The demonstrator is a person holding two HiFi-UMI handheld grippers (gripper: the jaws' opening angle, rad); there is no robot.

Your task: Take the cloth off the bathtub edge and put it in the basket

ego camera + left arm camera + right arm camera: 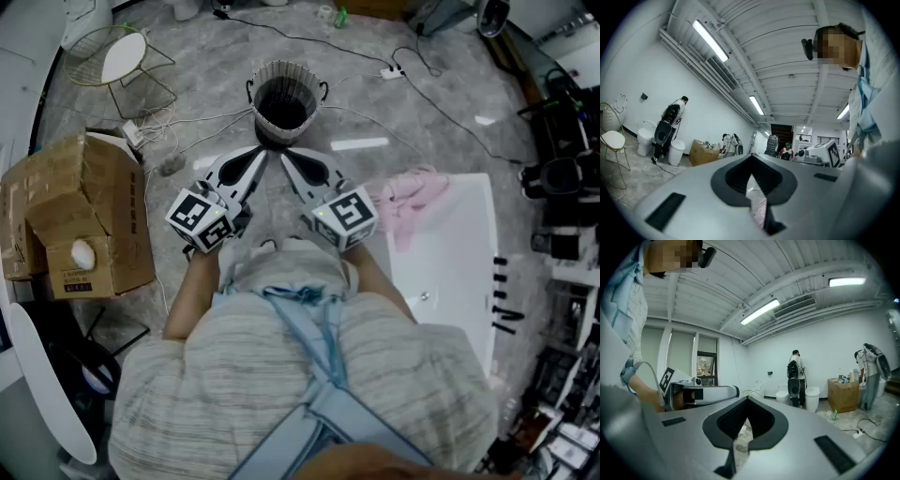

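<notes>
Listing hazard: left gripper [255, 159] and right gripper [292, 165], both with jaws closed on nothing, aim at the basket [284, 101]. Arriving at the cloth [411, 195] with jaws together would likely shove it into the bathtub [464, 281] rather than catch it. Position: cloth draped on the bathtub edge, right of the right gripper, near but apart, untouched; basket ahead of the 2 grippers.

Pink cloth [412, 195], white bathtub [459, 253], grey marbled floor [216, 66] — basket [265, 120] pale-striped, dark inside.
</notes>
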